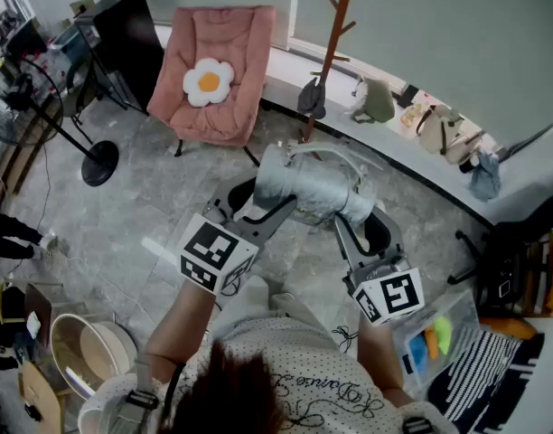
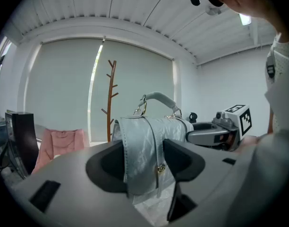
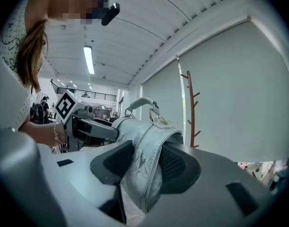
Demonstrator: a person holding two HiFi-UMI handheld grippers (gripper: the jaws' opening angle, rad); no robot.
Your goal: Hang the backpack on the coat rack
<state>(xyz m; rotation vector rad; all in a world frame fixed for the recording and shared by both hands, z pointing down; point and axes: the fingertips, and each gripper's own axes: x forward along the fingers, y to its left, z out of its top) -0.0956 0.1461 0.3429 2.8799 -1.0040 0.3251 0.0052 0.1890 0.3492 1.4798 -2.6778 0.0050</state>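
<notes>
**Item: backpack** [image 1: 313, 193]. Silver-grey with a crinkled sheen, a padded top handle on gold-coloured rings, and a strap with a small gold buckle down one side. It is held up in the air in front of the person, clear of the floor, carried between the two grippers. It is well apart from the coat rack and not yet on a peg.

**Left gripper** [image 2: 144, 162]. The jaws stand wide and are closed on one end of the backpack. The strapped panel fills the gap between the dark pads, and the handle rises above them.

**Right gripper** [image 3: 147, 164]. The jaws are set at a middling width and clamp the opposite end. A fold of the grey fabric is pinched between the ribbed pads and bulges out above and below them.

**Coat rack** [image 1: 335, 25]. Brown wood, a single upright pole with short upward-slanting pegs. It stands beyond the backpack, just in front of the window ledge and against a pale roller blind. A dark item hangs low on it.

**Armchair** [image 1: 218, 70]. Pink and padded, on dark legs, standing left of the coat rack. A cushion [image 1: 208, 81] shaped like a white flower with a yellow centre lies on its seat.

**Window ledge** [image 1: 285, 66]. White. It carries a grey-green bag [image 1: 378, 100] and a cream handbag [image 1: 444, 132].

**Fan** [image 1: 42, 107]. Black, on a round base, standing on the grey stone floor at the far left.
</notes>
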